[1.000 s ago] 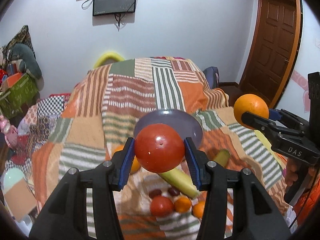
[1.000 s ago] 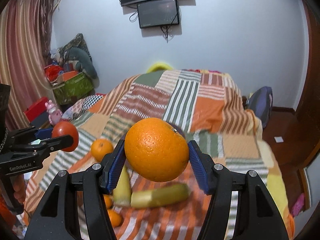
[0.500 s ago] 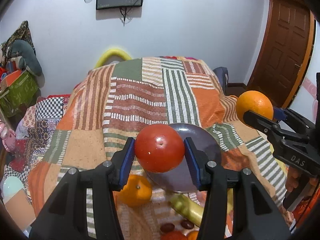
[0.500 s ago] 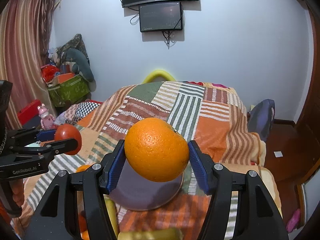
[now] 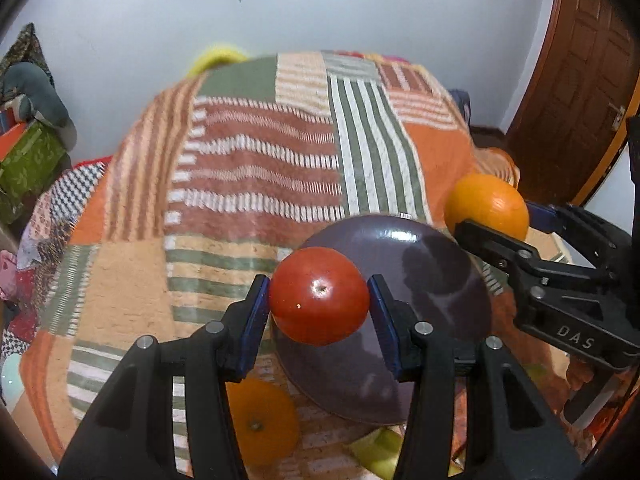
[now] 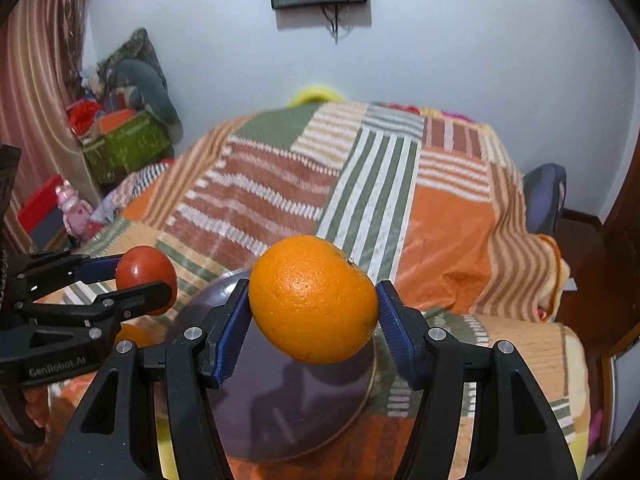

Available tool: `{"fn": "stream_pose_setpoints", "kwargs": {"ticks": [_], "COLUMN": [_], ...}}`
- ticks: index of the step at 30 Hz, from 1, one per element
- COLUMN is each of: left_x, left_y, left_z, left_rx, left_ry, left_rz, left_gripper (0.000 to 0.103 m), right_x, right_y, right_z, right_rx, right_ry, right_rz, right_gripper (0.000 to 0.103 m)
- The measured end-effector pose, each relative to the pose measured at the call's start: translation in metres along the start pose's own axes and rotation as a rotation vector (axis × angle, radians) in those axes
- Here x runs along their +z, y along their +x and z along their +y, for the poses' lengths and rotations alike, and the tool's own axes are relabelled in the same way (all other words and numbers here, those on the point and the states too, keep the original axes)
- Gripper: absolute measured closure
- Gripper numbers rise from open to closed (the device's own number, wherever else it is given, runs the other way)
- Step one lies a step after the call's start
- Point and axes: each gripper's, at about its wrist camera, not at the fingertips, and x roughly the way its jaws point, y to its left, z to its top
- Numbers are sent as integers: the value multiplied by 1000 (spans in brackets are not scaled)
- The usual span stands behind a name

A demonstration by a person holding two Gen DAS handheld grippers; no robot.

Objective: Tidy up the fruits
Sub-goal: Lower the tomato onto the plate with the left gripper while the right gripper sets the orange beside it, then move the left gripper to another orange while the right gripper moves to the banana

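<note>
My left gripper point(image 5: 319, 298) is shut on a red tomato point(image 5: 319, 295) and holds it above the near left part of a dark purple plate point(image 5: 436, 280) lying on the bed. My right gripper point(image 6: 314, 306) is shut on a large orange point(image 6: 314, 304) above the same plate point(image 6: 304, 408). In the left wrist view the right gripper with its orange point(image 5: 486, 206) is at the plate's right edge. In the right wrist view the left gripper with the tomato point(image 6: 146, 274) is at the left.
A striped patchwork blanket point(image 5: 256, 168) covers the bed. Another orange point(image 5: 260, 420) and a yellow-green fruit point(image 5: 380, 450) lie near the plate's front. A green box point(image 6: 124, 146) and toys stand at the left, a wooden door point(image 5: 580, 80) at the right.
Both grippers have moved forward and lower over the bed, each keeping its fruit. The plate now lies right under them, and the small fruits at the front have dropped out of view.
</note>
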Motion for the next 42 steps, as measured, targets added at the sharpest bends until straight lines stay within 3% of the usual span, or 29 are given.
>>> {"fn": "stream_pose_setpoints", "kwargs": {"ticks": [9, 13, 19, 23, 33, 42], "left_x": [-12, -13, -13, -14, -34, -76], "left_y": [48, 52, 55, 32, -34, -74], "left_z": [-4, -5, -4, 1, 5, 11], "left_rx": [-31, -25, -13, -11, 20, 41], "left_ry": [-24, -36, -41, -40, -1, 23], "left_rz": [133, 132, 148, 98, 19, 15], "left_gripper": [54, 52, 35, 26, 21, 15], "right_x": [-17, -20, -22, -22, -25, -69], "right_y": [41, 40, 36, 24, -53, -89], "right_z": [-11, -6, -3, -2, 10, 21], "right_rx": [23, 15, 5, 10, -25, -24], "right_ry": [-19, -62, -87, -72, -106, -89], "right_rz": [172, 184, 199, 180, 58, 84], "right_gripper": [45, 44, 43, 35, 26, 18]}}
